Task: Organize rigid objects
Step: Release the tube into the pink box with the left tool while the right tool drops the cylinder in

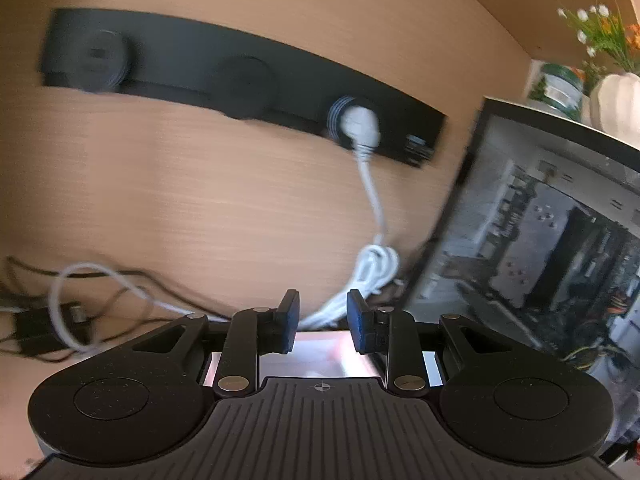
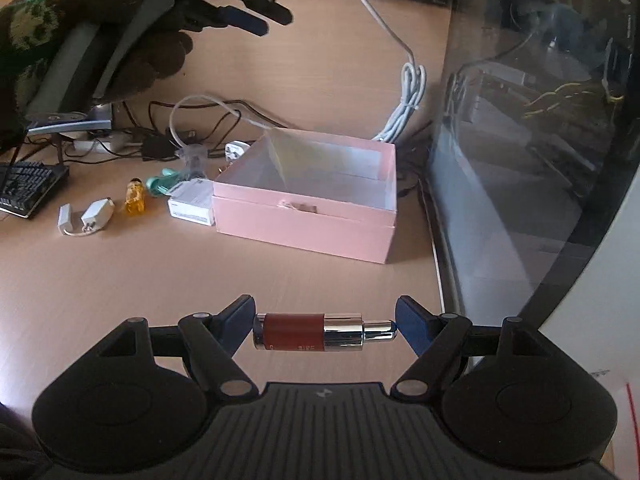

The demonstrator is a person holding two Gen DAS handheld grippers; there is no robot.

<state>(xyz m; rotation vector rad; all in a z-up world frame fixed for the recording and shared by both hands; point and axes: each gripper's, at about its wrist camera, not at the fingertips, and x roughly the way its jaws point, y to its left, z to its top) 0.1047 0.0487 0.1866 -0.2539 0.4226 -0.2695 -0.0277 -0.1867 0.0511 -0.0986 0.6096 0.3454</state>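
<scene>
Clamped end to end between the spread fingers of the right gripper (image 2: 325, 320) is a red-and-chrome lipstick tube (image 2: 324, 332), lying crosswise just above the desk (image 2: 120, 280), so the carry step looks under way. Beyond it sits the open pink box (image 2: 304, 224), well ahead and slightly left of the tube; the next move, I'd judge, calls for bringing the tube over the rim and letting go inside. Farther off, the left gripper (image 1: 323, 320) hangs in the air with jaws partly apart and apparently empty, though that view is blurred.
</scene>
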